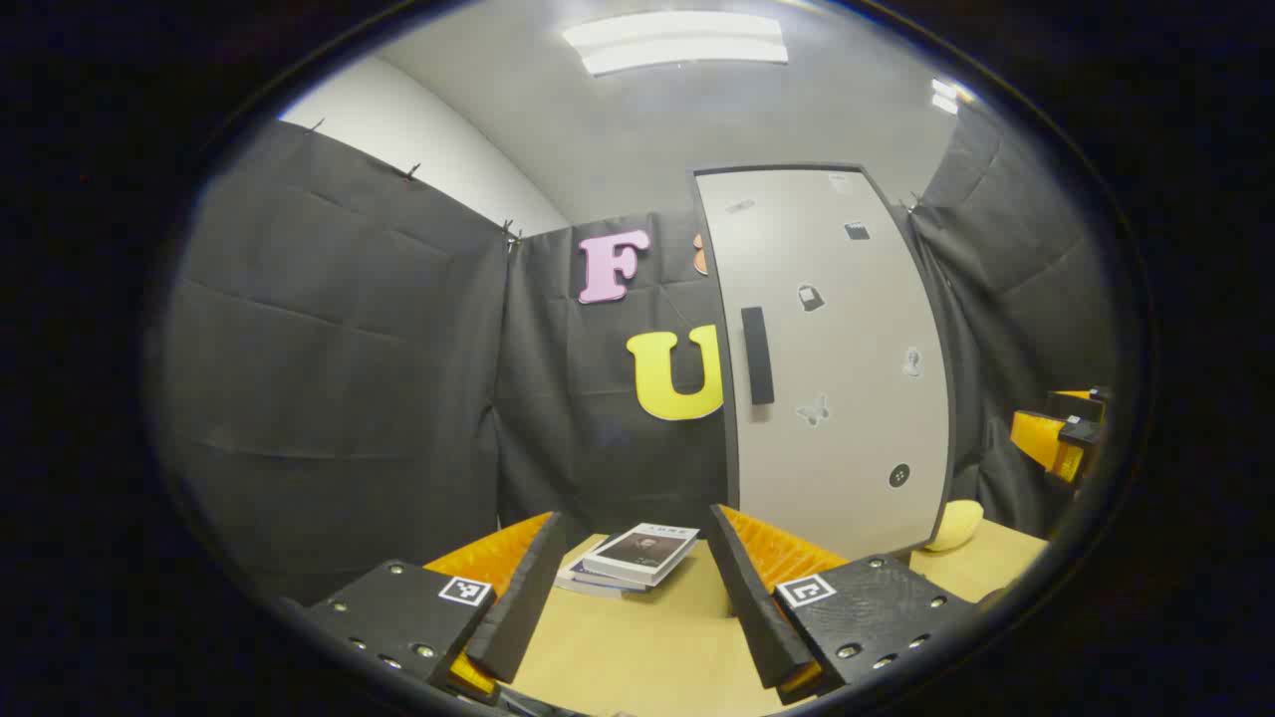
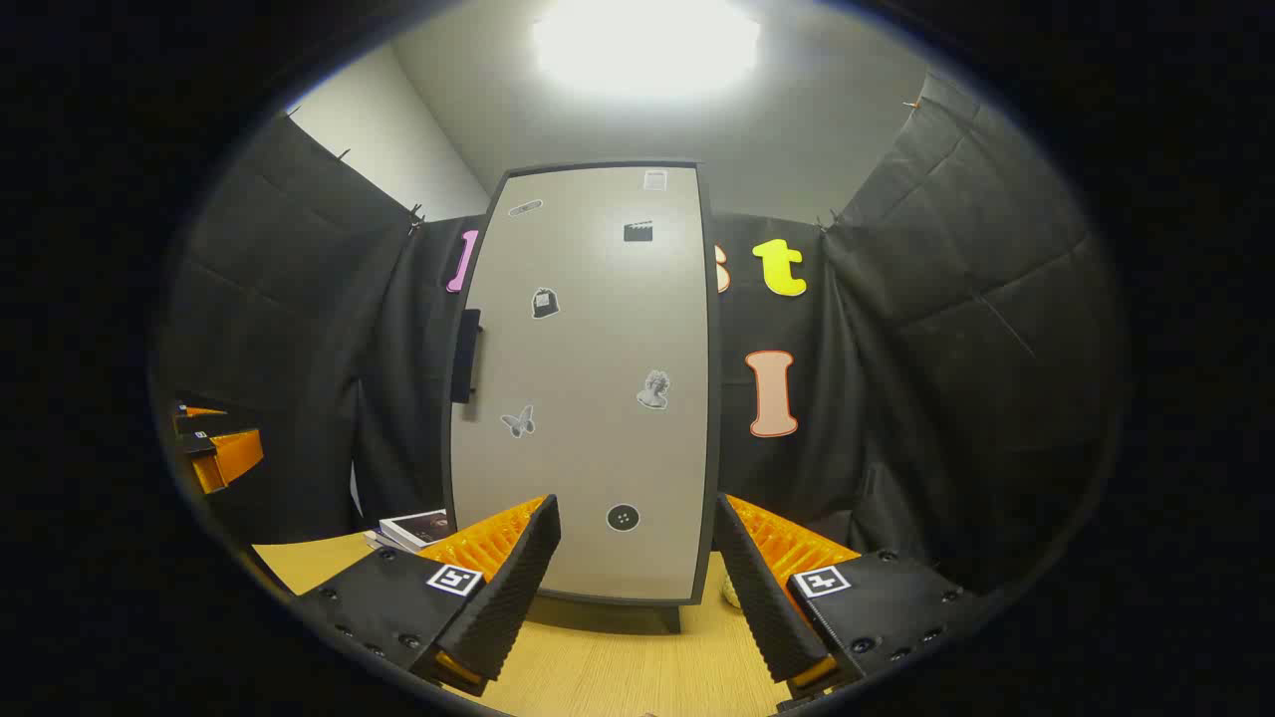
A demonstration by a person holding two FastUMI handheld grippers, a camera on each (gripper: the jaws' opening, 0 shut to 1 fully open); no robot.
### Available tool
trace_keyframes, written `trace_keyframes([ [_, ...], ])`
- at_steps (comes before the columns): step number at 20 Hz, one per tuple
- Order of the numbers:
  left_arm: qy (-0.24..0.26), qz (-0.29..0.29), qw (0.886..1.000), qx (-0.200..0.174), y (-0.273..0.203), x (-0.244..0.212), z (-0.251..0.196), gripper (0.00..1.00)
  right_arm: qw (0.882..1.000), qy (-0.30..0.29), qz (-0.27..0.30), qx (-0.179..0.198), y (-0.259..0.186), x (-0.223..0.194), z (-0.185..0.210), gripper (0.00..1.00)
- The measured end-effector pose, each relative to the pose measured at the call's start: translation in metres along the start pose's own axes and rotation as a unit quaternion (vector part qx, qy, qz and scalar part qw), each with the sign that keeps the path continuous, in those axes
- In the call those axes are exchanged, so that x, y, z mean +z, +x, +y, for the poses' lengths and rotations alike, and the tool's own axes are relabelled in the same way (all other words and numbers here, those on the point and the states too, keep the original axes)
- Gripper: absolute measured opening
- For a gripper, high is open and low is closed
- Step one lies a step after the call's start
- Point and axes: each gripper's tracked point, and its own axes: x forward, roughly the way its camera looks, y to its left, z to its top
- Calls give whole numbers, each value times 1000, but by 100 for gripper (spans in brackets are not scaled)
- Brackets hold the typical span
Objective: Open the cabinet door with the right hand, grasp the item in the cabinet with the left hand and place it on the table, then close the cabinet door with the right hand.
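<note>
A tall grey cabinet [image 1: 837,358] [image 2: 588,388] stands on the wooden table, its door shut, with a dark vertical handle [image 1: 757,355] [image 2: 465,355] on its left edge. Small stickers dot the door. What is inside stays hidden. My left gripper [image 1: 633,588] is open, low over the table to the left of the cabinet, with nothing between its fingers. My right gripper [image 2: 637,578] is open too, facing the lower door from a short distance. The right gripper [image 1: 1061,433] also shows at the far right of the left gripper view, and the left gripper [image 2: 214,448] at the far left of the right gripper view.
A small stack of books [image 1: 633,558] [image 2: 413,530] lies on the table [image 1: 637,647] [image 2: 618,667] left of the cabinet. A pale yellow rounded object [image 1: 954,525] sits by the cabinet's right foot. Black cloth walls close in on all sides.
</note>
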Motion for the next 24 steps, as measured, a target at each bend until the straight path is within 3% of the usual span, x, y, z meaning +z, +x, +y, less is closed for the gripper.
trace_keyframes([
  [18,10,-7,1000,-2,-3,2,-18,86,1000,11,4,5,2,-4,-17,98],
  [24,12,-7,1000,18,-8,3,-29,86,999,39,-3,29,21,18,-15,97],
])
